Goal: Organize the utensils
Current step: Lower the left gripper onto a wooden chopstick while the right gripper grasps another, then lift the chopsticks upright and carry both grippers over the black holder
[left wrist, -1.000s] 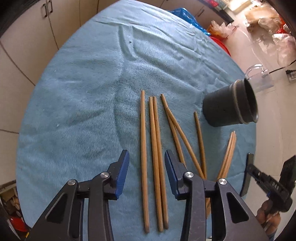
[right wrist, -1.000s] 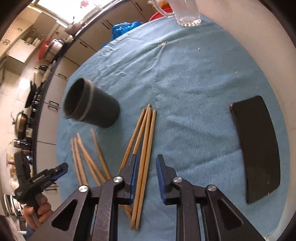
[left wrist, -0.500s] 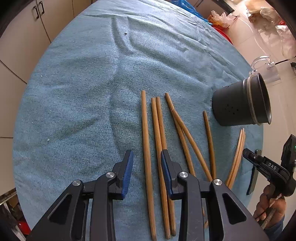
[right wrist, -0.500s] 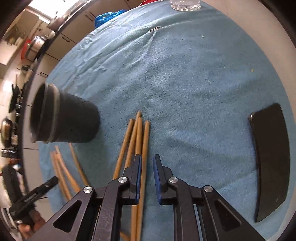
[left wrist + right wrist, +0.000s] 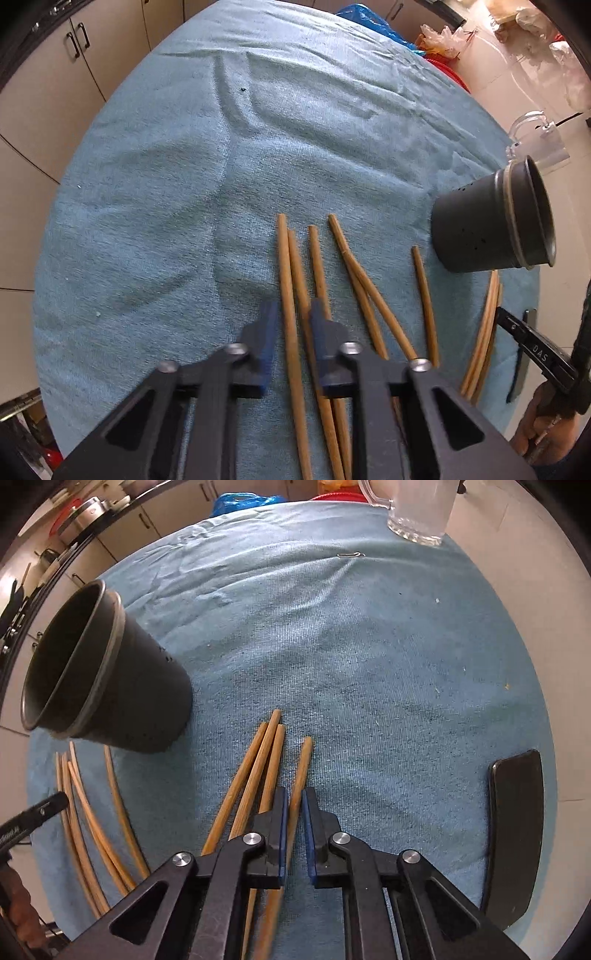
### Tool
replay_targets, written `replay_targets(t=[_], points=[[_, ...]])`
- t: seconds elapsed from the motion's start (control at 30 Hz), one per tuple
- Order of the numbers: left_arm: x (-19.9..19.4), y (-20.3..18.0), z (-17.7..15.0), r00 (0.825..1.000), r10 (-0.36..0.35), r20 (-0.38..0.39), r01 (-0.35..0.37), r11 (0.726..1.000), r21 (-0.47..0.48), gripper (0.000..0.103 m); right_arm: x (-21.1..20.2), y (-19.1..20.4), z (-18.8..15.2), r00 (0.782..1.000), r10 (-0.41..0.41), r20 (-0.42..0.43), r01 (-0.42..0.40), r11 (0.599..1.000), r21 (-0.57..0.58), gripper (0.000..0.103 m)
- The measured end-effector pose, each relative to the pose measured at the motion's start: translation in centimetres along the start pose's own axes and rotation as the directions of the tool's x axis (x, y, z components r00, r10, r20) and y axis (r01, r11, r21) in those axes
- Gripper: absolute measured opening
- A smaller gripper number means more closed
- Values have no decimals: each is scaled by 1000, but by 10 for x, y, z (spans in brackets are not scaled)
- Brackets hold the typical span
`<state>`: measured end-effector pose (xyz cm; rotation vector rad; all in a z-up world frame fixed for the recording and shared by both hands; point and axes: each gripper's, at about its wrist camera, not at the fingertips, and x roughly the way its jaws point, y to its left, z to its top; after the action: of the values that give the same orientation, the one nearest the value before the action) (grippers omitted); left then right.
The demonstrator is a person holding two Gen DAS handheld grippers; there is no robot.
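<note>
Several wooden chopsticks lie on a blue cloth point(image 5: 177, 192) beside a black cylindrical holder point(image 5: 480, 229) that stands upright. My left gripper point(image 5: 293, 326) points down at the left group and is shut on two chopsticks point(image 5: 286, 266), which cross between its blue pads. In the right wrist view the holder point(image 5: 129, 686) is at the left. There my right gripper point(image 5: 294, 812) is shut on one chopstick point(image 5: 303, 760), the rightmost of a fan of several. The other chopsticks point(image 5: 255, 775) of that fan lie loose beside its left finger.
A glass mug point(image 5: 421, 513) stands at the cloth's far edge, with a paper clip point(image 5: 349, 555) near it. A flat black slab point(image 5: 517, 827) lies at the right. More chopsticks point(image 5: 85, 812) lie left of the holder. Cabinets point(image 5: 55, 74) surround the table.
Both grippers came lower and their jaws closed, the left from wide apart onto two chopsticks, the right onto one. The leftmost chopstick in the left view has tilted against its neighbour.
</note>
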<state>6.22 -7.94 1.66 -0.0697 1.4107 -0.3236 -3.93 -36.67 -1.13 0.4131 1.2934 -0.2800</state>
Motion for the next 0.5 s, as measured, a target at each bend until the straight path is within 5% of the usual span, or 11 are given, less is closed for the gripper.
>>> replay_targets(t=[0.27, 0.5], points=[[-30, 4, -19, 993, -79, 87, 80, 997, -5, 6, -37, -17, -19, 981, 165, 100, -168, 985, 33, 6], [-57, 2, -32, 985, -100, 143, 104, 994, -21, 6, -61, -12, -29, 963, 221, 153, -225, 974, 7, 6]])
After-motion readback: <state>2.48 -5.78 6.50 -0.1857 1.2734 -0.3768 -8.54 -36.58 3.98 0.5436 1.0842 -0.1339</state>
